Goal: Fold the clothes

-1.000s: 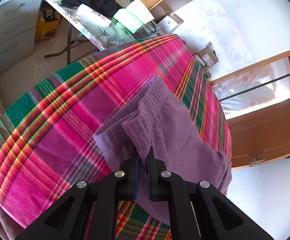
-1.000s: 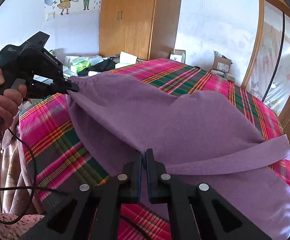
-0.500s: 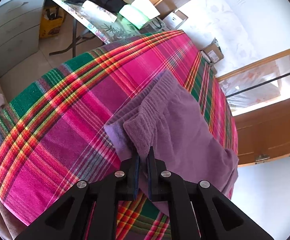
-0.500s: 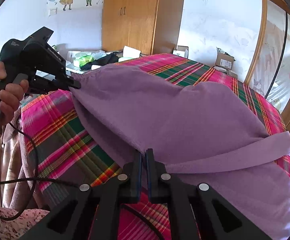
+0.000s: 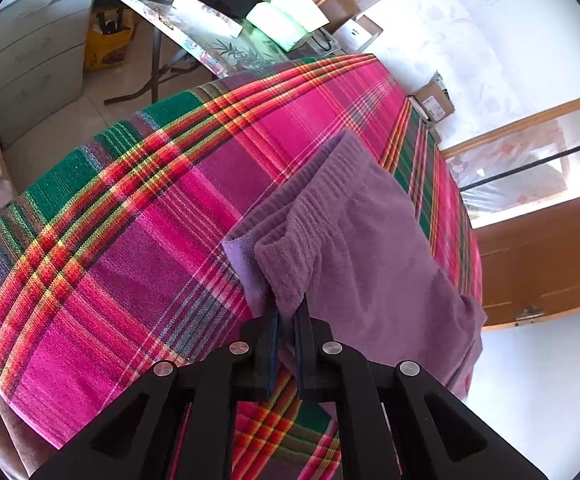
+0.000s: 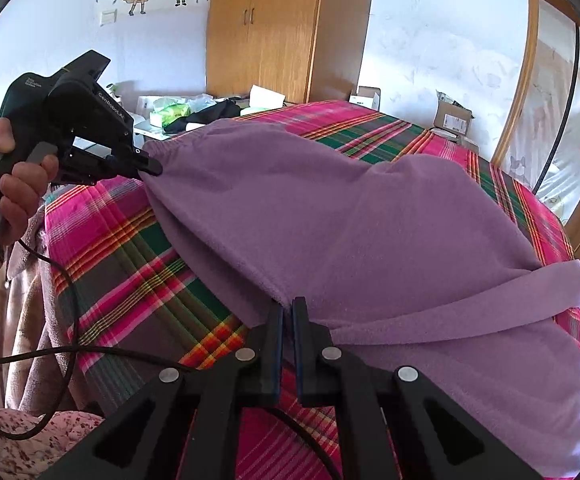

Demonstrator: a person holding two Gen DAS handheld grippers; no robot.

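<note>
Since a second ago my left gripper (image 5: 288, 312) has carried its corner of the purple garment (image 6: 350, 216) farther across the plaid bed (image 5: 110, 240), so more bedspread shows. I judge I'm mid-fold: both jaws are narrow, each pinching an edge of the cloth, which hangs lifted between them above the bed. My right gripper (image 6: 286, 312) holds the near hem. Next I need both edges laid down level and aligned. A hand (image 6: 14, 184) grips the left handle, tool pointing rightward.
</note>
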